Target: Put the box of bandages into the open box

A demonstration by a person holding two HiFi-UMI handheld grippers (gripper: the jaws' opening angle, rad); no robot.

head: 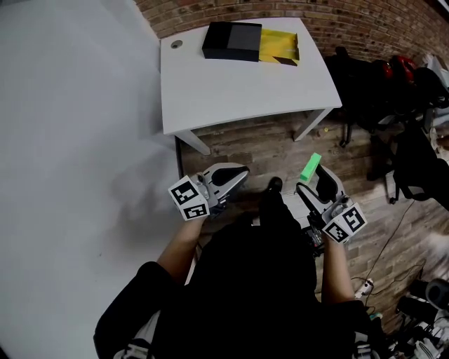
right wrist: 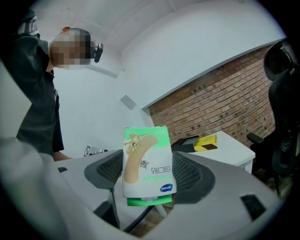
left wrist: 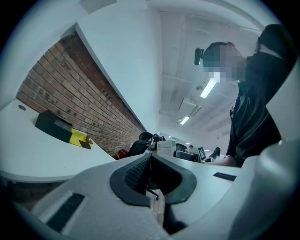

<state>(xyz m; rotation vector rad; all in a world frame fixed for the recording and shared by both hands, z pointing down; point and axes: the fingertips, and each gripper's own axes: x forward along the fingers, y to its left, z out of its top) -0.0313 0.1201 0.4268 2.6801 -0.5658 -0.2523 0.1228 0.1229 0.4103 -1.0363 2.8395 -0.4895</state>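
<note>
A green and white box of bandages (right wrist: 146, 164) sits clamped between the jaws of my right gripper (right wrist: 147, 176); in the head view the box of bandages (head: 310, 167) pokes up from the right gripper (head: 313, 184), held over the floor in front of the table. The open box (head: 251, 43), black with a yellow inside, lies at the far edge of the white table (head: 231, 87) and shows small as the open box (right wrist: 199, 143) and the open box (left wrist: 63, 129). My left gripper (head: 235, 175) is shut with nothing between its jaws (left wrist: 151, 159).
A brick wall (head: 337, 17) runs behind the table. Black chairs and bags (head: 379, 84) stand to the right on the wooden floor, with cables (head: 393, 231) near my right side. A white wall (head: 70, 140) fills the left.
</note>
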